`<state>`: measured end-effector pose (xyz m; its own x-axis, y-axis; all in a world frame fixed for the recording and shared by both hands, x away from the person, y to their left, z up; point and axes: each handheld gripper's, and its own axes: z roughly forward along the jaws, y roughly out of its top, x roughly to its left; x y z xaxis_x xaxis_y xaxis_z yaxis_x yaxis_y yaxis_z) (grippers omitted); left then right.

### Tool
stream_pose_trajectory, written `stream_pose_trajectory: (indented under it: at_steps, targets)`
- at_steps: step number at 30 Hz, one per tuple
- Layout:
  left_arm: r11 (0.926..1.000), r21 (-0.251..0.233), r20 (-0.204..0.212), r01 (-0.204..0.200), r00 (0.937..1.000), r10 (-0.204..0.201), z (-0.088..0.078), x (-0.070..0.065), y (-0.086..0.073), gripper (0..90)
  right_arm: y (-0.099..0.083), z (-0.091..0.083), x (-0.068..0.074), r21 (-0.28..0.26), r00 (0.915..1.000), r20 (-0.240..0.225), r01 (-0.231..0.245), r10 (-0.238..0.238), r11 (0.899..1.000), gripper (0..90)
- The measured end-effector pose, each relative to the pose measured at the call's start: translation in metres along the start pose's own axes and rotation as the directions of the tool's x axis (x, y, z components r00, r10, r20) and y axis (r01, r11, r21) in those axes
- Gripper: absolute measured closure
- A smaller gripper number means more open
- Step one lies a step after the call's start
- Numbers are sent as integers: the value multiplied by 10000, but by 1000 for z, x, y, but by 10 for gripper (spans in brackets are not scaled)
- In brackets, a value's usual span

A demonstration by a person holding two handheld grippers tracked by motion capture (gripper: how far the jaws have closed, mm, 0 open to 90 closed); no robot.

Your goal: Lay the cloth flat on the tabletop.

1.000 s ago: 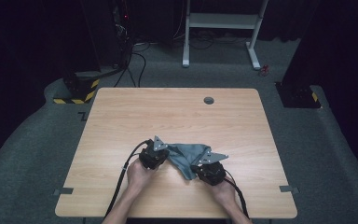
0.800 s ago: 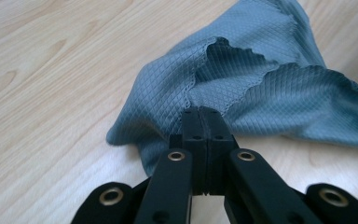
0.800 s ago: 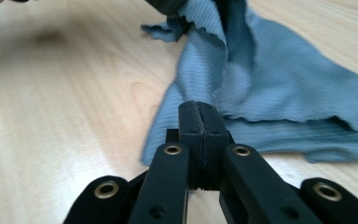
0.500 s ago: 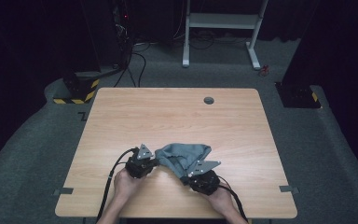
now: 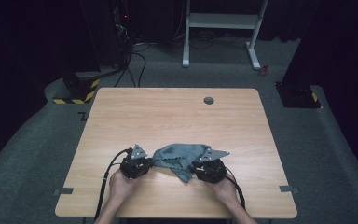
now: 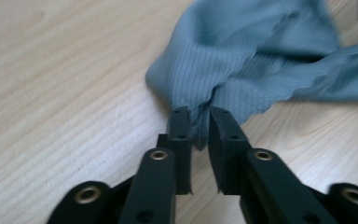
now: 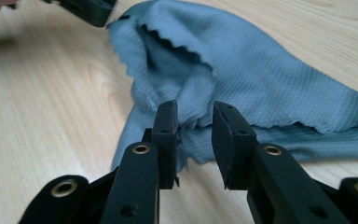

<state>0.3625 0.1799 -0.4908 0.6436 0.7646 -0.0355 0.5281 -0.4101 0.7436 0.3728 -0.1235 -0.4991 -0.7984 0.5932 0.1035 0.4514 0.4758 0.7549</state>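
Where wooden table meets dark room, both tools spread, just opening, cloth between

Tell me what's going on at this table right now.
A person is working a crumpled grey-blue ribbed cloth on a light wooden table with two handheld grippers. The left gripper and right gripper have both just been opening, and a fold of cloth lies loosely between each pair of jaws, so the cloth appears to be let go near the table's front edge.
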Motion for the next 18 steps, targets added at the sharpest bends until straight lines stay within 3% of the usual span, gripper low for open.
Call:
stream_pose_trajectory:
  at_steps: [1,4,5,10,12,13,14,15,16,18]
  targets:
    - [9998,-188,54,36,10000,-35,-2,0,4,686,3,1,-3,-118,9998,-6,-213,213,9997,706]
    - [9987,-495,279,112,9996,-99,-4,-2,17,647,5,4,-5,-140,9991,-30,-418,418,9990,703]
    - [9988,-483,250,-33,9997,45,-2,-2,23,626,6,5,-6,-147,9992,12,-395,395,9991,704]
    - [9986,216,549,-477,9974,465,27,-15,50,512,6,18,-5,380,9988,287,-400,389,9985,704]
    - [9945,638,737,-834,9942,786,43,-22,57,494,5,22,-4,477,9990,182,-420,412,9980,732]
    - [9899,961,954,-1046,9909,954,53,-28,61,488,6,24,-4,533,9990,-164,-396,405,9978,829]
    - [9899,961,954,-1046,9909,954,53,-28,61,489,6,24,-4,533,9990,-164,-396,405,9978,829]
    - [9824,1209,1222,-1422,9843,1274,60,-34,64,495,7,25,-3,504,9995,-278,-134,148,9986,900]
    - [9824,1209,1222,-1422,9843,1274,60,-34,64,505,7,25,-3,504,9995,-278,-134,148,9986,900]
    - [9699,1538,1437,-1889,9754,1671,69,-40,67,543,12,24,-3,463,9996,-281,-5,18,9989,900]
